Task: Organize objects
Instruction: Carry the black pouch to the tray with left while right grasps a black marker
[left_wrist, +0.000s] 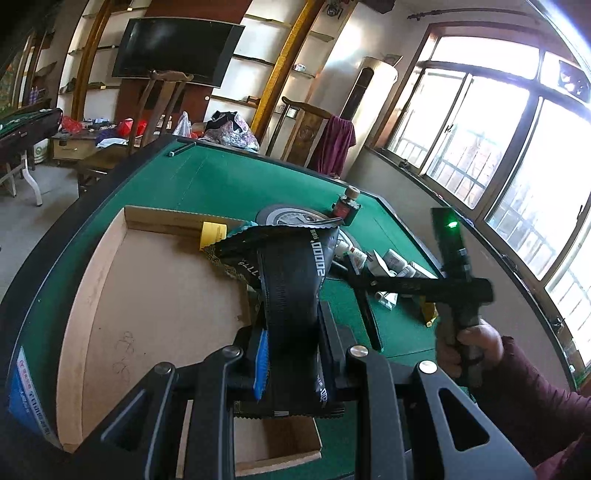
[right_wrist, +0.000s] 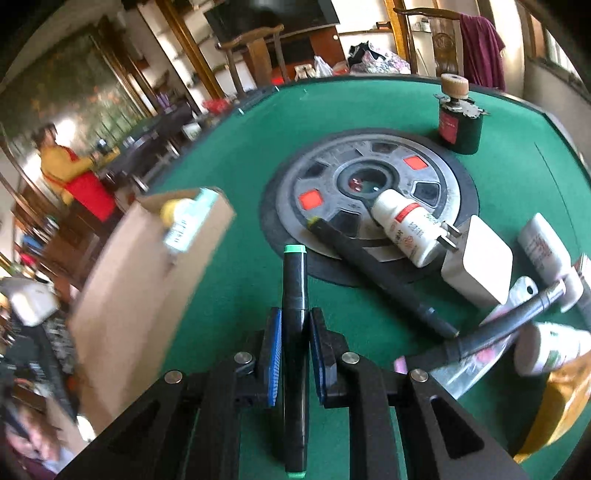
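Black marker (right_wrist: 294, 295) clamped between right fingers (right_wrist: 275, 354); black pouch (left_wrist: 291, 295) between left fingers (left_wrist: 260, 365).

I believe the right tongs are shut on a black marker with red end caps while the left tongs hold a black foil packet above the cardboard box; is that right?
Nearly: the end caps are green, not red. The right wrist view shows the right tongs shut on a black marker with green end caps. The rest holds: the left tongs hold the black foil packet above the cardboard box.
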